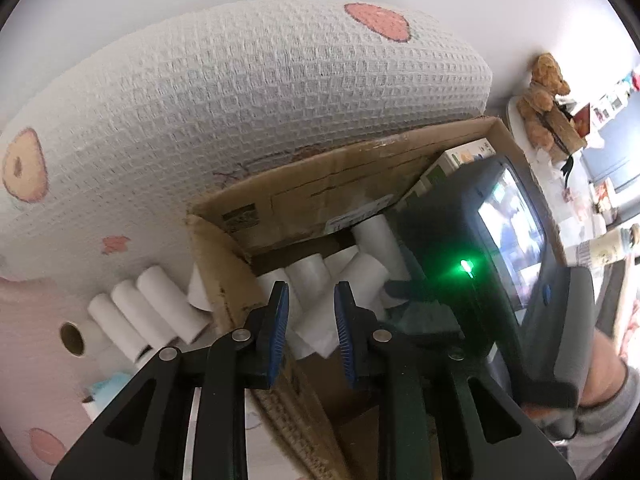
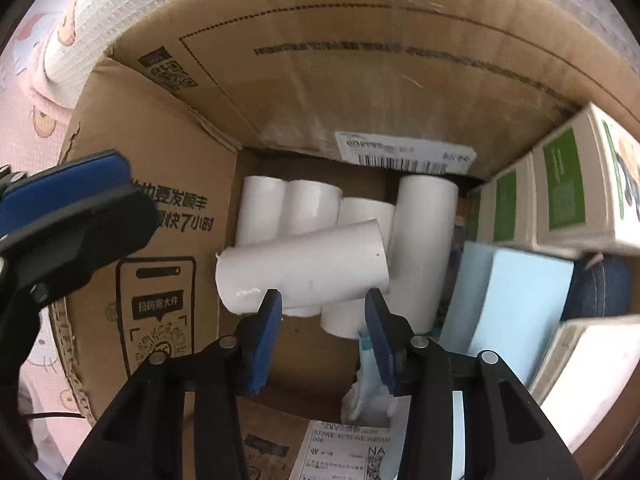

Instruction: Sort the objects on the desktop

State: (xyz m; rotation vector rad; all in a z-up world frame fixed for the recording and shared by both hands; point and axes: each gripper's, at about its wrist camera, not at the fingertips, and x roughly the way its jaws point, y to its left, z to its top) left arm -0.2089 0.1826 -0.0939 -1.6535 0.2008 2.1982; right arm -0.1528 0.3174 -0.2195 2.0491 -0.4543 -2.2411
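A cardboard box (image 2: 320, 92) holds several white paper rolls (image 2: 304, 268); one lies crosswise on top of the others. My right gripper (image 2: 322, 316) is open and empty just above that top roll, inside the box. My left gripper (image 1: 312, 320) is open and empty over the box's left wall (image 1: 224, 280), with the rolls inside the box (image 1: 320, 280) beyond its fingertips. Three more white rolls (image 1: 148, 312) lie outside the box to its left. The left gripper's finger (image 2: 68, 200) shows at the left of the right wrist view.
Green-and-white cartons (image 2: 560, 200) and a light blue box (image 2: 516, 304) stand at the box's right side. A waffle-weave cushion (image 1: 240, 92) lies behind the box. The right gripper's body with a screen (image 1: 512, 232) fills the right. A teddy bear (image 1: 544, 96) sits far right.
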